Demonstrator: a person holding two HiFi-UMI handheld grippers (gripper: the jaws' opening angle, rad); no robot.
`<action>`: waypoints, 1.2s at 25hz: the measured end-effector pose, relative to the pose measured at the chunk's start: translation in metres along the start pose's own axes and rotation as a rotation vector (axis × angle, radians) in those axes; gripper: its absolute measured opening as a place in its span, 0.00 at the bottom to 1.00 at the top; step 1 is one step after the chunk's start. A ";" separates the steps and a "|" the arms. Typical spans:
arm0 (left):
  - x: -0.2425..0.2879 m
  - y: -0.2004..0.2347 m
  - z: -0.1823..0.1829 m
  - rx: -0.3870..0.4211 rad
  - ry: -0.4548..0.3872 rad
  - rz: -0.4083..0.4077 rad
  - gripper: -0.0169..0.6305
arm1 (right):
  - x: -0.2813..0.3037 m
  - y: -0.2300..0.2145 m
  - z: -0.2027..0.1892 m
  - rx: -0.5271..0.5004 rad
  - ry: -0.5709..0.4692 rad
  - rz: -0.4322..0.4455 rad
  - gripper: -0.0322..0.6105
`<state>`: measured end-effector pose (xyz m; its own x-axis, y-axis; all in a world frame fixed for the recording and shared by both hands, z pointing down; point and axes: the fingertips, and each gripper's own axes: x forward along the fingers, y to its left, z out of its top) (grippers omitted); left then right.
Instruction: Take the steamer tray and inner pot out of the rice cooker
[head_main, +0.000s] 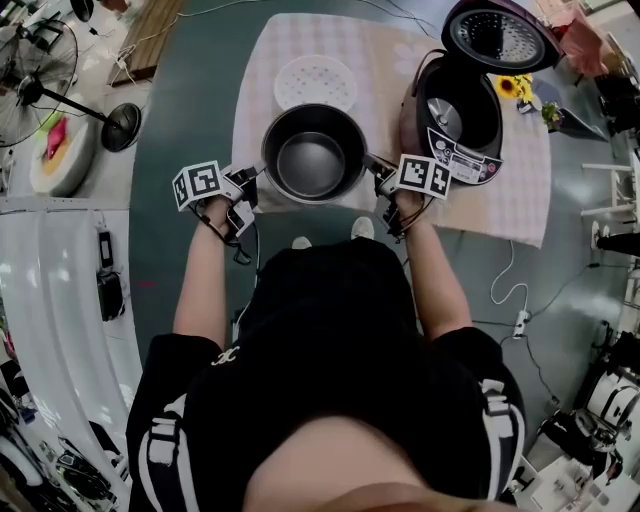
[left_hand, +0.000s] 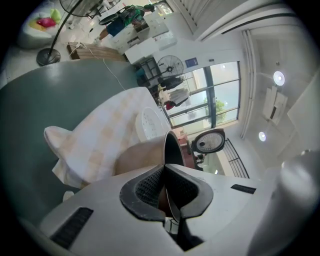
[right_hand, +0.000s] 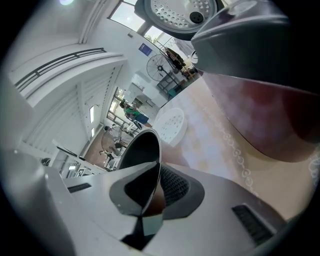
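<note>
Pinching one inner pot (head_main: 313, 153) from both sides, my left gripper (head_main: 250, 187) and right gripper (head_main: 381, 181) each have their jaws pressed onto its thin rim. It is outside the one rice cooker (head_main: 462, 112), which stands open to its right. One white steamer tray (head_main: 315, 82) lies behind it on the cloth-covered worktop (head_main: 500, 200), with green floor (head_main: 190, 130) around. The print on the cooker's panel is too small to read.
</note>
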<state>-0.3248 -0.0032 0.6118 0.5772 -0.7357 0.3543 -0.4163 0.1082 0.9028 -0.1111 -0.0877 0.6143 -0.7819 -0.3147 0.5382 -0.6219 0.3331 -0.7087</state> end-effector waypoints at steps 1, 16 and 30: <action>0.000 0.002 0.002 0.000 -0.011 0.012 0.04 | 0.002 0.002 0.001 -0.022 0.000 0.000 0.08; -0.004 -0.001 0.007 0.429 -0.147 0.140 0.08 | -0.003 0.005 0.005 -0.344 -0.106 -0.188 0.13; -0.047 -0.123 0.056 1.181 -0.507 0.400 0.17 | -0.095 0.115 0.082 -0.808 -0.730 -0.325 0.13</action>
<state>-0.3399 -0.0198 0.4702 0.0598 -0.9815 0.1817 -0.9939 -0.0754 -0.0802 -0.1047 -0.0925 0.4435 -0.5302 -0.8457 0.0612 -0.8438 0.5333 0.0597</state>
